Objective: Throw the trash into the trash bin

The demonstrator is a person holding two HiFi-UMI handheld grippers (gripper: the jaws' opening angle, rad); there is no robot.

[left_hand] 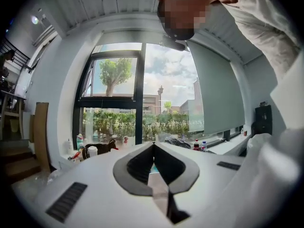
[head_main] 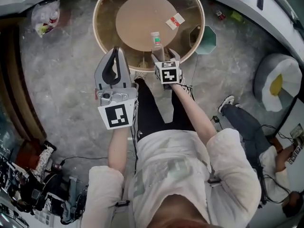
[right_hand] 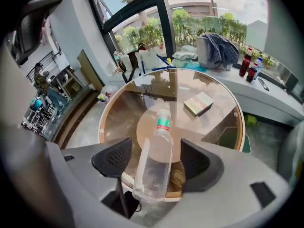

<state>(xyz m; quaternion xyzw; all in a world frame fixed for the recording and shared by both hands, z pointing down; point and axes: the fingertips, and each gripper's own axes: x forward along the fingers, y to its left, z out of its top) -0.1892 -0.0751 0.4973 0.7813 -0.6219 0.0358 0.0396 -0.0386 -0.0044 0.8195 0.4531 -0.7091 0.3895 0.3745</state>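
Observation:
A clear plastic bottle (head_main: 156, 39) with a green label and white cap is at the near edge of the round glass table (head_main: 107, 37). My right gripper (head_main: 164, 56) points down at it. In the right gripper view the bottle (right_hand: 156, 160) lies between the jaws of the right gripper (right_hand: 156, 163), with a gap to each pad, so the jaws are open. I cannot tell whether the bottle rests on the glass. A green octagonal bin (head_main: 205, 39) stands beside the table on the right. My left gripper (head_main: 116, 51) is shut and empty; in its own view the left gripper (left_hand: 153, 146) faces a window.
A small box (head_main: 175, 21) lies on the table. A plastic bag of rubbish (head_main: 46, 17) sits on the floor at the far left. A seated person's legs (head_main: 242, 120) and a beanbag (head_main: 278, 82) fill the right side. Cables and gear (head_main: 42, 184) crowd the lower left.

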